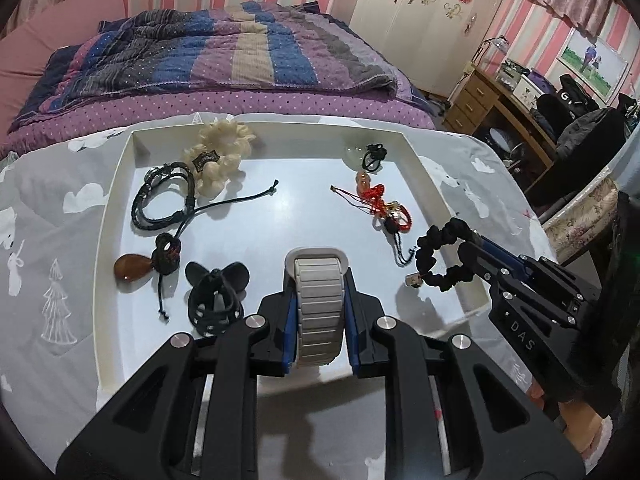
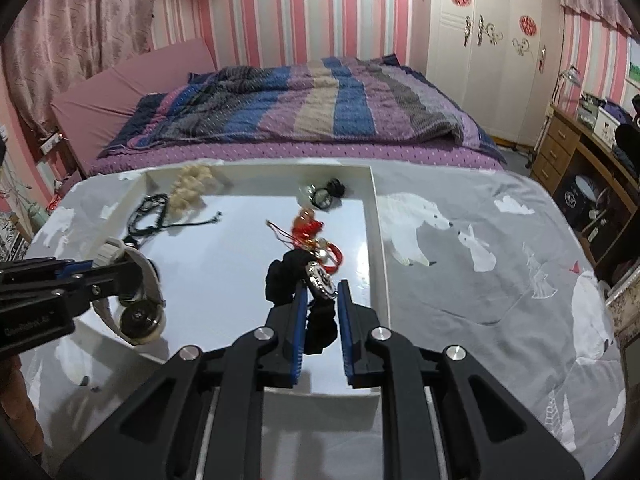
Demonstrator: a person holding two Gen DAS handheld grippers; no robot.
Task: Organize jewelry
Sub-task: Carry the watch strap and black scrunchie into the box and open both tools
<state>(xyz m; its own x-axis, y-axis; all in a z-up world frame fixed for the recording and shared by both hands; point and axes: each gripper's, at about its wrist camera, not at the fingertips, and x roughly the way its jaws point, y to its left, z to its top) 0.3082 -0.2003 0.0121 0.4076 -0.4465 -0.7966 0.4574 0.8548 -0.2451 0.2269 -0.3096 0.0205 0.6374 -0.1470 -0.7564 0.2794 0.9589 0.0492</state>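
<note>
A white tray (image 1: 116,216) lies on a grey printed cloth. My left gripper (image 1: 320,280) is shut on a grey link-band watch (image 1: 320,304), held over the tray's near edge; it also shows in the right wrist view (image 2: 136,280). My right gripper (image 2: 322,290) is shut on a black scrunchie (image 2: 286,276) with a rhinestone charm (image 2: 320,278), above the tray's right side; the scrunchie also shows in the left wrist view (image 1: 440,256). In the tray lie a cream scrunchie (image 1: 220,156), black braided bracelets (image 1: 164,200), an amber pendant on black cord (image 1: 130,266), a black hair clip (image 1: 216,292), a red cord charm (image 1: 384,204) and a clear bead with black tie (image 1: 368,154).
The tray (image 2: 380,240) sits on a table covered with a polar-bear cloth (image 2: 500,260). A bed with a striped quilt (image 1: 224,52) stands behind it. A wooden desk (image 1: 492,100) with clutter stands at the right.
</note>
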